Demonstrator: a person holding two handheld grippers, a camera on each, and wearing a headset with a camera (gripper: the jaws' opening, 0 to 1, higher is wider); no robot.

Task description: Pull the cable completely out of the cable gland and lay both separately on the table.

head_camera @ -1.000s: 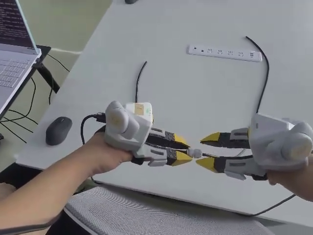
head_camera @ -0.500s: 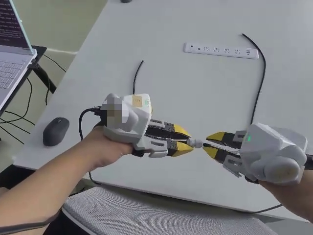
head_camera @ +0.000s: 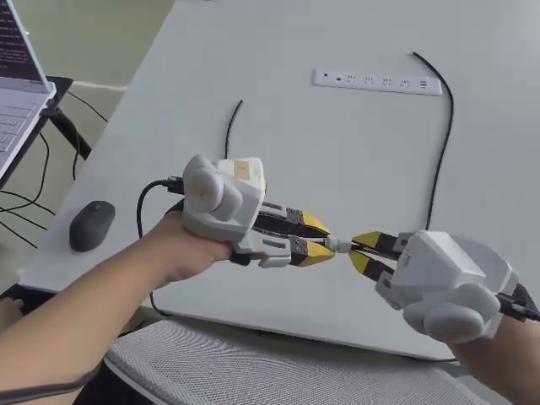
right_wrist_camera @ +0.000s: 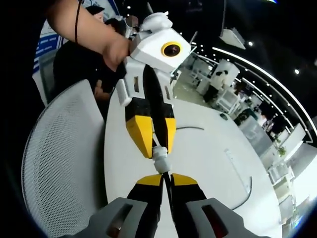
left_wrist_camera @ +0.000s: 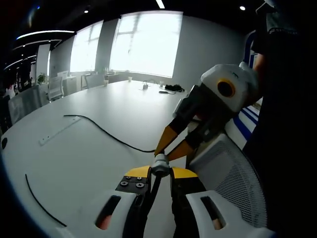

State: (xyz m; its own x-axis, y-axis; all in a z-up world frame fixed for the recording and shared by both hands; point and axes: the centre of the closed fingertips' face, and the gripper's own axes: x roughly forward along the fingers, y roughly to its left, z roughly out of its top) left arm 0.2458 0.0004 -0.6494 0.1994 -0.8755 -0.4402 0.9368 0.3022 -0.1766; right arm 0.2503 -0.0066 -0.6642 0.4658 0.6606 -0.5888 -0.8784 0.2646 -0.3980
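A small white cable gland (head_camera: 340, 245) hangs in the air in front of the table's near edge, between the tips of both grippers. My left gripper (head_camera: 323, 245) comes in from the left and is shut on the cable gland (left_wrist_camera: 159, 163). Nose to nose with it, my right gripper (head_camera: 361, 251) is shut on the thin black cable that leaves the gland's other end. In the right gripper view the gland (right_wrist_camera: 161, 161) sits just beyond my own yellow tips (right_wrist_camera: 166, 178), with the left gripper (right_wrist_camera: 154, 144) reaching down from above.
On the white table (head_camera: 337, 160) lie a white power strip (head_camera: 375, 82) with its black lead (head_camera: 439, 152) and a loose black wire (head_camera: 229, 126). A mouse (head_camera: 91, 224) sits at the table's left corner. A mesh chair back (head_camera: 253, 371) is right below the grippers.
My right gripper went from open jaws around the cable to shut, and moved in closer to the gland and lower. The left gripper kept its hold.
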